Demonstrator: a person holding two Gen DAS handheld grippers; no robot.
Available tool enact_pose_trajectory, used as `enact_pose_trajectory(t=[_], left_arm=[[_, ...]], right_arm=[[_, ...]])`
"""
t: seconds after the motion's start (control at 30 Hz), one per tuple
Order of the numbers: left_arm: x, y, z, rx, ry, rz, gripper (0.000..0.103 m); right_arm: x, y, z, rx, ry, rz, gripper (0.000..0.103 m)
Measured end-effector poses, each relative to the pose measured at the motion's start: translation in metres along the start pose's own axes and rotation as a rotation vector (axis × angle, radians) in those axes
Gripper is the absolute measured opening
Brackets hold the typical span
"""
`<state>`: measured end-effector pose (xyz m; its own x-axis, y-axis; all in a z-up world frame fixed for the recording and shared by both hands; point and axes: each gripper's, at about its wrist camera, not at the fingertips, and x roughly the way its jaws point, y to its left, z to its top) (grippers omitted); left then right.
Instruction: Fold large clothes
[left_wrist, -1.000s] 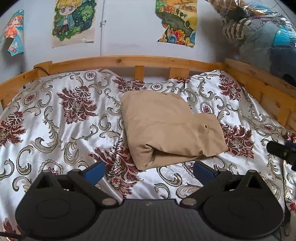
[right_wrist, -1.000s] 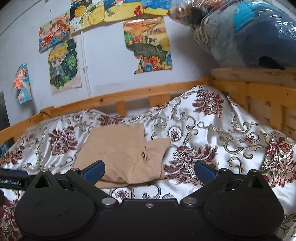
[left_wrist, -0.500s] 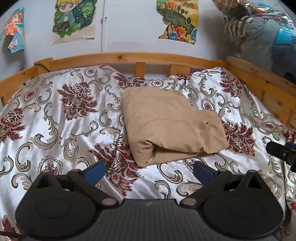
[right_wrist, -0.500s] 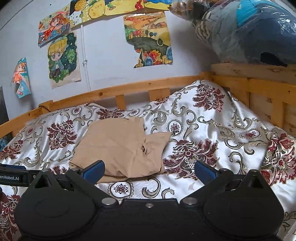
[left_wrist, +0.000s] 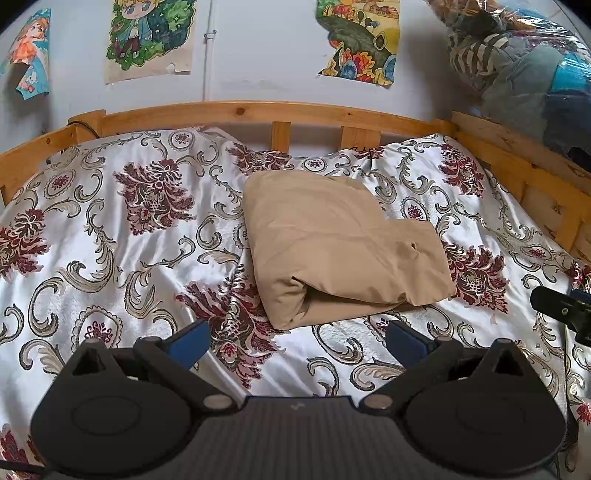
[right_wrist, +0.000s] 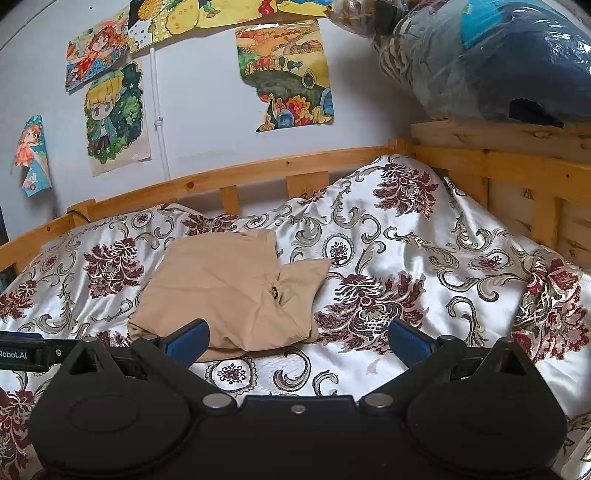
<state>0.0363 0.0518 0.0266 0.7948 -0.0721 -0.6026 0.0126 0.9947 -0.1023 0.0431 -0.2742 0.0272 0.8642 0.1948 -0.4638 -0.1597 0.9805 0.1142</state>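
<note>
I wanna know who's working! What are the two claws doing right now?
Left claw: open, holding nothing, apart from the tan folded garment.
Right claw: open, holding nothing.

Folded tan garment (right_wrist: 236, 291) on bedspread (right_wrist: 424, 258); R gripper (right_wrist: 297, 338) jaws apart.

right gripper (left_wrist: 565, 314) cropped, bagged bedding (right_wrist: 491, 62) cropped

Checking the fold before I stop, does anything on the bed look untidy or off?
The folded tan garment is uneven: one corner juts out past the main block, and a small dark spot shows near that step. Both grippers hang open, clear of it.
</note>
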Motion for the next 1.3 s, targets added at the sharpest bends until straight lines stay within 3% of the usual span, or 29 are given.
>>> enact_pose_trajectory(t=[1.3], left_arm=[[0.0026,0.0002,-0.0039,-0.015,0.025,-0.005,0.102]], right_arm=[[0.0022,-0.0021,-0.0018,0.009,0.005,-0.053,0.102]])
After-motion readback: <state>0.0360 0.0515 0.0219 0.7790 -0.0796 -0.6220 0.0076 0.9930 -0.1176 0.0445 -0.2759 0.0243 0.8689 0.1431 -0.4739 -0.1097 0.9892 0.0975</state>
